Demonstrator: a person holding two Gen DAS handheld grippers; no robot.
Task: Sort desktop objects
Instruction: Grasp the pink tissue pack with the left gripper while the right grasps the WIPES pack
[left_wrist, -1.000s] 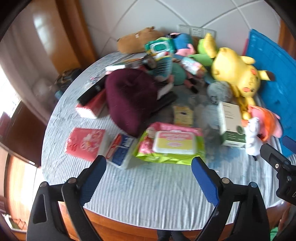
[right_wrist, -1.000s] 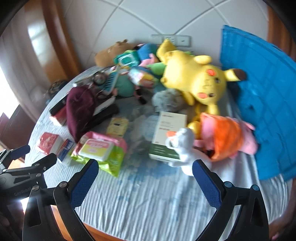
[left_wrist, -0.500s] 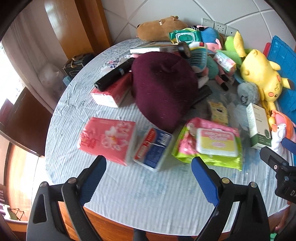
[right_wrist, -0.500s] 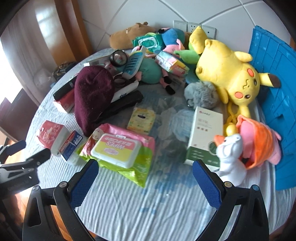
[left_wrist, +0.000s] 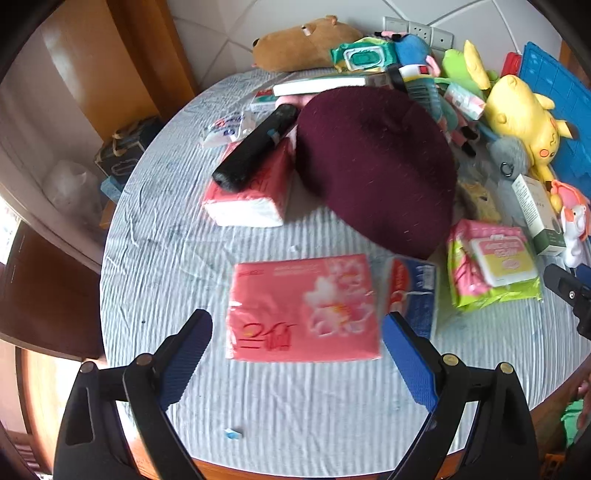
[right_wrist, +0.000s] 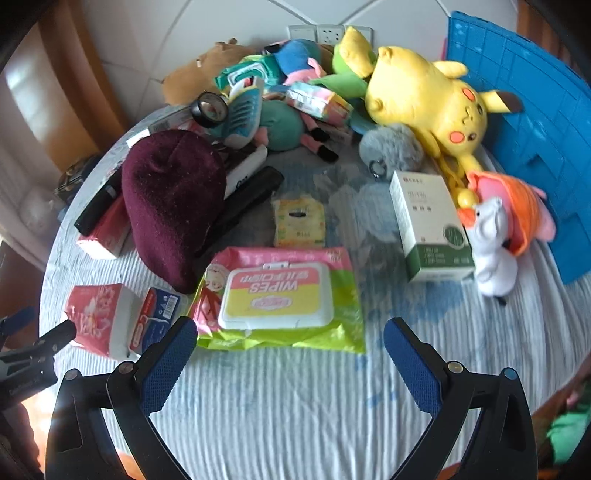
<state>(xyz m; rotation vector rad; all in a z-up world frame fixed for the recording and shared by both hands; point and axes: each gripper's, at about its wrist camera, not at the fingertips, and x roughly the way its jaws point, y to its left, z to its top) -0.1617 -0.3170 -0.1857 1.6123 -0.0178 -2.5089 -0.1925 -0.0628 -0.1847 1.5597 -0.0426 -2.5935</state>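
Wipes pack (right_wrist: 275, 301) labelled "WIPES", upside down

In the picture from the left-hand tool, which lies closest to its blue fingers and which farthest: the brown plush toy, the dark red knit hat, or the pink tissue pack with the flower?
From the left gripper, in the left wrist view:
1. Pink tissue pack, right between the open fingers, nearest.
2. Dark red knit hat, mid-table, beyond the pack.
3. Brown plush toy, at the far edge by the wall, farthest.
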